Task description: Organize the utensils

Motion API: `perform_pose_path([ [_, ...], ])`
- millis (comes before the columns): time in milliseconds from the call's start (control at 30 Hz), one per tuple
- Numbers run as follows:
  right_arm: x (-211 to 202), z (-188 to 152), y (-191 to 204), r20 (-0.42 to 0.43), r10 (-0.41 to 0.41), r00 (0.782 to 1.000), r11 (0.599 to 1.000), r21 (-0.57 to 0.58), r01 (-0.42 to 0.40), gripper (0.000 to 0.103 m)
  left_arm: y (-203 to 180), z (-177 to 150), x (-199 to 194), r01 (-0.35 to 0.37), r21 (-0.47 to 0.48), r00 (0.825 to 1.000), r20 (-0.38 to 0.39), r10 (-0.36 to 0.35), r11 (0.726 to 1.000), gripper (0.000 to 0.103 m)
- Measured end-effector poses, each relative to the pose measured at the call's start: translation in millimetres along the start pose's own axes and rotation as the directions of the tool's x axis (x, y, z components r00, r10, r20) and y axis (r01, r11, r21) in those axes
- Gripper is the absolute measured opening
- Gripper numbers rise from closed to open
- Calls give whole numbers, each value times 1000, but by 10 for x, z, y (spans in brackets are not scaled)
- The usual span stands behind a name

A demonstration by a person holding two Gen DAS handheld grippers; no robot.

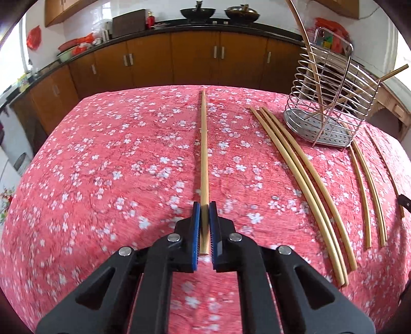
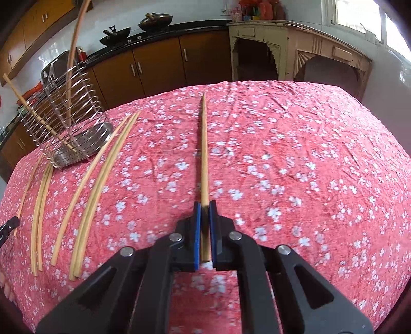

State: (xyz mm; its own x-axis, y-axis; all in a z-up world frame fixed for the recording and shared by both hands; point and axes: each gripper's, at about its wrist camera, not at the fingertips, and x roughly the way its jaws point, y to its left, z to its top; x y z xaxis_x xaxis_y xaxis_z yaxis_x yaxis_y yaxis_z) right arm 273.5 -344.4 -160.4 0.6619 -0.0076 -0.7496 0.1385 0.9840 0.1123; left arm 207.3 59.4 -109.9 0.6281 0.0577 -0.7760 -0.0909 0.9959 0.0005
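Observation:
My left gripper (image 1: 204, 208) is shut on a wooden chopstick (image 1: 204, 154) that points straight ahead over the pink flowered tablecloth (image 1: 115, 159). My right gripper (image 2: 204, 206) is shut on another chopstick (image 2: 204, 154), also pointing forward. A wire utensil holder (image 1: 331, 102) stands at the far right in the left wrist view and at the far left in the right wrist view (image 2: 66, 123). Two chopsticks lean inside it. Several loose chopsticks (image 1: 303, 179) lie on the cloth beside it and show in the right wrist view (image 2: 84, 203) too.
Brown kitchen cabinets (image 1: 195, 56) with a dark counter and two woks (image 1: 197, 12) run behind the table. A pale wooden cabinet (image 2: 295, 48) stands at the back right. The tip of the other gripper shows at the frame edge (image 2: 7, 226).

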Motion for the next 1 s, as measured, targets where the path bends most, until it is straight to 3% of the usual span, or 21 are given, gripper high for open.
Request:
perform_pose_path([
  [100,1,5,-32,-2,6,1000,1000,-5,-6,8,74,15,-4,27,0,1000,2,-27,1000,7],
  [267,-64,-72,-24,-6,4,1000,1000,-25,-4,11,53,-39,-95,7,15,1000,26,-7,1000,8],
  [367,-118,-146,4,-6,-6,1000,999,-36,5,11,1,-92,-135,-12,36,1000,16,12,999,14],
  [567,-172,-211,23,-2,-10,1000,999,-46,10,11,49,-96,-132,15,11,1000,-1,-15,1000,14],
  [767,-187,-226,20,-7,0,1000,999,-53,0,16,61,-160,-187,45,15,999,1,-46,999,27],
  [1000,-255,-313,26,-5,4,1000,998,-62,-5,17,-9,-204,-214,46,59,999,-4,-46,997,27],
])
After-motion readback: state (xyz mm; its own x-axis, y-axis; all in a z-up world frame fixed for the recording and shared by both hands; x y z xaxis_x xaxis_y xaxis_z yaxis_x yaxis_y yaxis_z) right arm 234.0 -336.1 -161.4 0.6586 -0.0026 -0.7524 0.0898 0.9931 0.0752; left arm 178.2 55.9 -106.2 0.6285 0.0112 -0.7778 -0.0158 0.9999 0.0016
